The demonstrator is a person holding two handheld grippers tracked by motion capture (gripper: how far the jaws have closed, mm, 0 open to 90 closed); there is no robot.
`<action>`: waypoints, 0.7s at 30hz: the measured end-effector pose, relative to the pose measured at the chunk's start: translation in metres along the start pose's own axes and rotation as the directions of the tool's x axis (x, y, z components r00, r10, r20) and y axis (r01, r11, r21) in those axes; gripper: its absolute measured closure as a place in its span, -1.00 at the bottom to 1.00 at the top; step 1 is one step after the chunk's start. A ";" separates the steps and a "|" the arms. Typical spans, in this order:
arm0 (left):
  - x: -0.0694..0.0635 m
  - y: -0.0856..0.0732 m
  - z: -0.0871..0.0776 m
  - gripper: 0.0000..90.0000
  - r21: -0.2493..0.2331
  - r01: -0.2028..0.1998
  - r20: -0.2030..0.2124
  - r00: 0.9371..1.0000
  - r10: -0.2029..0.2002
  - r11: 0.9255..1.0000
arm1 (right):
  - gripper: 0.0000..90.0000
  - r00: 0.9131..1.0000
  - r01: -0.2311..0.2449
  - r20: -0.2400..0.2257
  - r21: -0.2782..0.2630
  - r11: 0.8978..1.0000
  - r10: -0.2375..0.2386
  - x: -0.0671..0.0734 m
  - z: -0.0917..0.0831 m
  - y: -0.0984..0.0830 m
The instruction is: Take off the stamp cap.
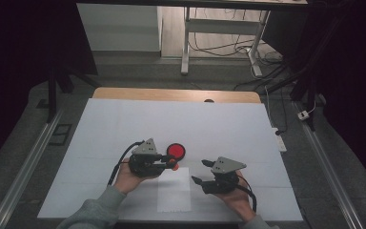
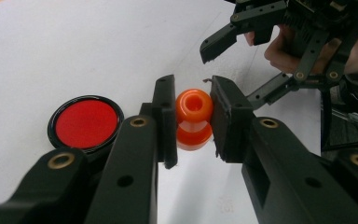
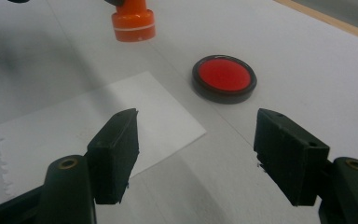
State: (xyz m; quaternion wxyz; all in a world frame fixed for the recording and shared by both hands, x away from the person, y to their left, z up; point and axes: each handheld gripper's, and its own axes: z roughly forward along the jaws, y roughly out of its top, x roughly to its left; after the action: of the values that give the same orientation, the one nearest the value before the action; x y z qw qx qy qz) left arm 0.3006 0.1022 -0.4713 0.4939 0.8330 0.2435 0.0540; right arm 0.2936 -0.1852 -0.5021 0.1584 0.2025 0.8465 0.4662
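Gripping the orange stamp [image 2: 194, 119], the left gripper [image 2: 193, 116] is clenching its narrow waist. The right gripper [image 3: 196, 156] is hanging released; a skewed descent risks smudging the paper [image 3: 98, 121]

The high view is dim, its outer edges nearly black; light falls mostly on the white table sheet [image 1: 124, 124], brightest toward its far edge, and on the floor beyond it; detail there is soft and grainy. In the left gripper view the sheet glares pale toward the upper left of the red pad [image 2: 85, 123]; the near black jaws blur. In the right gripper view, soft grey shadows cross the sheet left of the pad; the jaws are out of focus.
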 end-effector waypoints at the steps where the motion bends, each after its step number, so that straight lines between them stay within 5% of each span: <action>1: 0.000 0.000 0.000 0.60 0.000 -0.002 0.000 1.000 0.002 1.000 | -0.33 1.000 0.004 -0.001 0.001 1.000 -0.004 0.001 0.001 0.001; 21: -0.002 0.001 0.001 0.60 -0.001 -0.006 0.003 1.000 0.006 1.000 | -0.31 0.999 0.023 -0.034 -0.003 1.000 -0.023 0.011 0.018 0.011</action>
State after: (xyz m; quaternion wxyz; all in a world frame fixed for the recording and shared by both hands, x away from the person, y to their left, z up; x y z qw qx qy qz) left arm 0.2993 0.1003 -0.4706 0.4944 0.8336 0.2403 0.0543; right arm 0.2944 -0.1613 -0.5028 0.1496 0.1845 0.8508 0.4687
